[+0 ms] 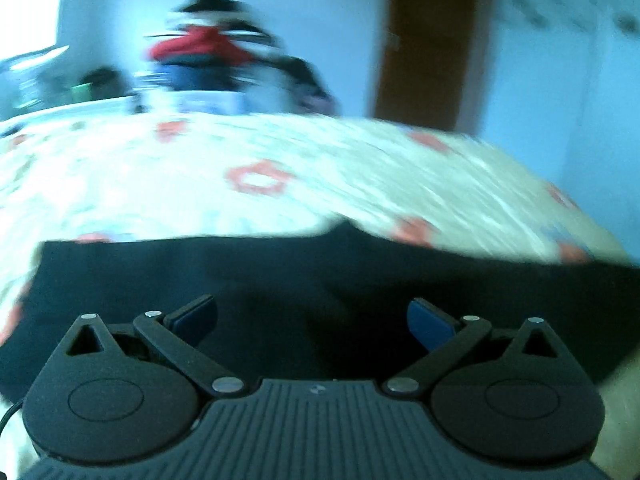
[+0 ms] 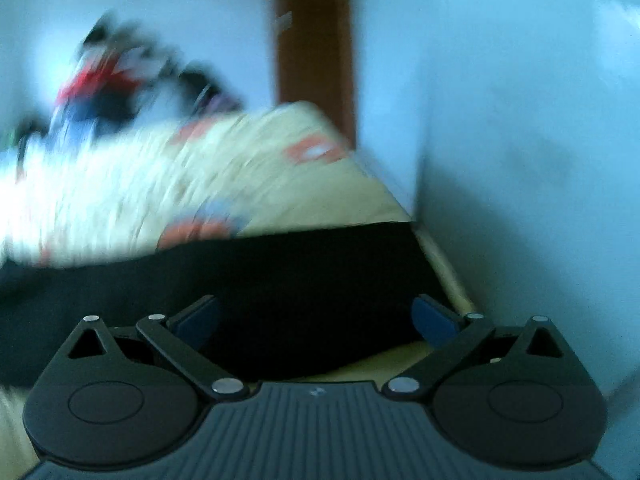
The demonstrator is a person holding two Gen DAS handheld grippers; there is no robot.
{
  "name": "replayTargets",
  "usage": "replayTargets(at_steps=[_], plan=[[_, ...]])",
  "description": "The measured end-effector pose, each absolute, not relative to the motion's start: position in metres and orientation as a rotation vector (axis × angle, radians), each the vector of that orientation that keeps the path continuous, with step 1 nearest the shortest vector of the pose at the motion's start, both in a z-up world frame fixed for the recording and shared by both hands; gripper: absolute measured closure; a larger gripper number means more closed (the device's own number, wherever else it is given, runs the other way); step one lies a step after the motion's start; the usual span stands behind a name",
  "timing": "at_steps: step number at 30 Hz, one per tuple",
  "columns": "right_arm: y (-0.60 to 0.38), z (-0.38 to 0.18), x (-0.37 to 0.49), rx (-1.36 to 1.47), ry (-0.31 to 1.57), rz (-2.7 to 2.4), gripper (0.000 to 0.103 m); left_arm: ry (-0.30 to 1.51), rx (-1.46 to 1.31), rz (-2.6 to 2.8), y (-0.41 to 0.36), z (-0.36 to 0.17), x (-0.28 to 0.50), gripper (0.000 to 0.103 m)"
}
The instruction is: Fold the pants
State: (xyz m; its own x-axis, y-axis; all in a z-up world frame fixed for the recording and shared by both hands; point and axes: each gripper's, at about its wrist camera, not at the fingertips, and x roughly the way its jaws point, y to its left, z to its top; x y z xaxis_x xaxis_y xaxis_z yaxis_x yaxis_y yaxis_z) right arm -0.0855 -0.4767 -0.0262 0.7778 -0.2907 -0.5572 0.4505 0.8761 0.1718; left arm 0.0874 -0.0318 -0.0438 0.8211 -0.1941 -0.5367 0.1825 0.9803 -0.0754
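Observation:
Black pants (image 1: 280, 276) lie flat across a bed with a cream sheet with red flower prints (image 1: 256, 178). In the left wrist view my left gripper (image 1: 312, 316) hangs over the pants with its blue-padded fingers (image 1: 430, 326) spread wide and nothing between them. The right wrist view shows the pants (image 2: 300, 276) reaching toward the bed's right edge. My right gripper (image 2: 316, 318) is open above them, its pads (image 2: 434, 322) far apart and clear of the cloth. Both views are smeared by motion.
A pile of red, black and blue clothes (image 1: 208, 56) sits beyond the far side of the bed. A brown door or post (image 1: 428, 44) stands against the pale wall. A white wall (image 2: 520, 160) runs close along the bed's right edge.

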Motion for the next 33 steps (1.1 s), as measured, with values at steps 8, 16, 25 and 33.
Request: replayTargets(at_steps=[8, 16, 25, 33], plan=[[-0.543, -0.079, -0.132, 1.039, 0.309, -0.203, 0.000, 0.649, -0.142, -0.123, -0.015, -0.043, 0.101, 0.001], [-0.544, -0.089, -0.099, 0.990, 0.306, -0.289, 0.001, 0.695, -0.034, -0.282, -0.056, -0.062, 0.083, 0.001], [-0.562, -0.110, -0.078, 1.018, 0.296, -0.373, 0.093, 0.710, -0.010, -0.330, -0.070, -0.065, 0.083, 0.001], [-0.537, -0.076, -0.076, 0.837, 0.266, -0.301, 0.095, 0.714, -0.068, -0.328, -0.063, -0.061, 0.090, 0.001]])
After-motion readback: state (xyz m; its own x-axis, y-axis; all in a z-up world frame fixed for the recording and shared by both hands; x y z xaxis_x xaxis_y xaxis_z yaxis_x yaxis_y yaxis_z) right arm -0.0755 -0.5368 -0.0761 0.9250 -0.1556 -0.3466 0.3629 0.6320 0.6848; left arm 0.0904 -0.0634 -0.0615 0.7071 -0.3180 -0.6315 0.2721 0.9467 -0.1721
